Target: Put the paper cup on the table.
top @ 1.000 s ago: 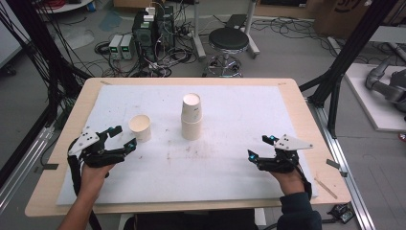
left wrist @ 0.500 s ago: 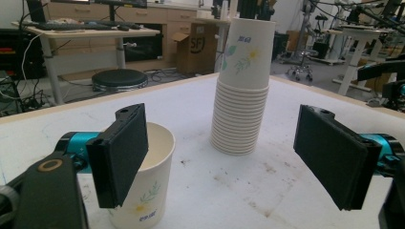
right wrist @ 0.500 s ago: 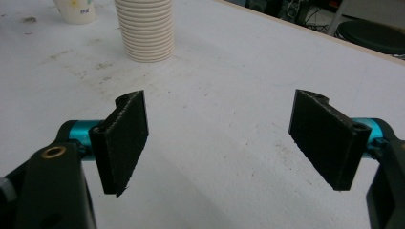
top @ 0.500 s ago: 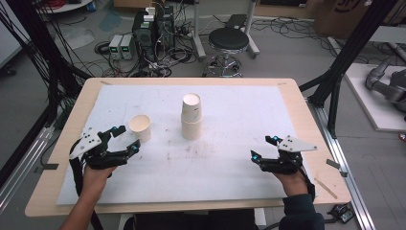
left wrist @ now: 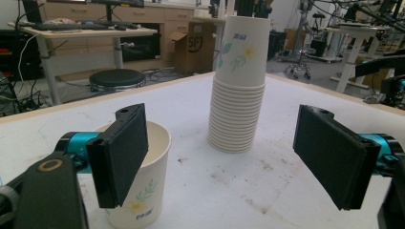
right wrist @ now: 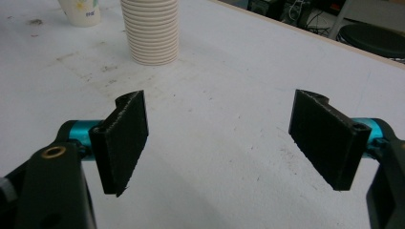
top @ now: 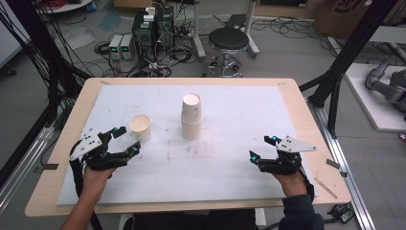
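Note:
A stack of paper cups (top: 192,116) stands upside down at the middle of the white mat (top: 230,158); it shows in the left gripper view (left wrist: 237,81) and the right gripper view (right wrist: 152,31). A single paper cup (top: 140,127) stands upright to its left, also close in the left gripper view (left wrist: 141,191). My left gripper (top: 124,140) is open just in front and left of that cup, holding nothing. My right gripper (top: 261,148) is open over the mat at the right, well apart from the cups.
The wooden table (top: 52,158) carries the mat. Beyond its far edge stand a stool (top: 229,40) and electronics with cables (top: 148,28) on the floor. Black frame posts (top: 342,72) rise at the right.
My left gripper has drifted slightly back toward the front edge, away from the single cup. My right gripper has moved little.

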{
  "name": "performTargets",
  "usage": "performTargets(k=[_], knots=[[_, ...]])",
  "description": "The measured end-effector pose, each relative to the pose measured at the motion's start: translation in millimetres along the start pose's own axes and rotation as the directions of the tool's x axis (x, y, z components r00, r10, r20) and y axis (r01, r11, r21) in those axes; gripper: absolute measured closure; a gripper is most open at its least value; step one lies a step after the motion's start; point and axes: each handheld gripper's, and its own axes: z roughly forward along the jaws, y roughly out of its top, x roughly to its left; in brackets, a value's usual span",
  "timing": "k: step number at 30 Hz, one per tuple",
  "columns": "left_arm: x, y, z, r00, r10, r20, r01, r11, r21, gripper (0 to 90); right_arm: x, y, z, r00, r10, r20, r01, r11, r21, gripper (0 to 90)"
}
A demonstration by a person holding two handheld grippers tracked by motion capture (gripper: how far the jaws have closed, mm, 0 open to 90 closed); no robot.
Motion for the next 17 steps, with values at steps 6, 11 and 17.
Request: performTargets(k=[6,11,17], knots=[[0.8,-0.6,-0.3,1.0000,0.002,-0.007,-0.002,1.0000,0.004,19.5,-0.7,-0.7,0.4,1.0000,-0.008,-0.002,0.008,1.000,-0.006,21.4],[0.9,-0.7,0.0,1.0000,0.000,-0.009,0.000,1.0000,0.002,19.5,-0.9,-0.9,0.6,1.0000,-0.006,-0.002,0.006,1.000,-0.006,21.4],[1.8,-1.5,0.5,0.9999,0.003,-0.012,-0.003,1.0000,0.008,19.5,-2.1,-1.4,0.6,1.0000,0.001,-0.003,-0.001,1.000,-0.006,21.4]])
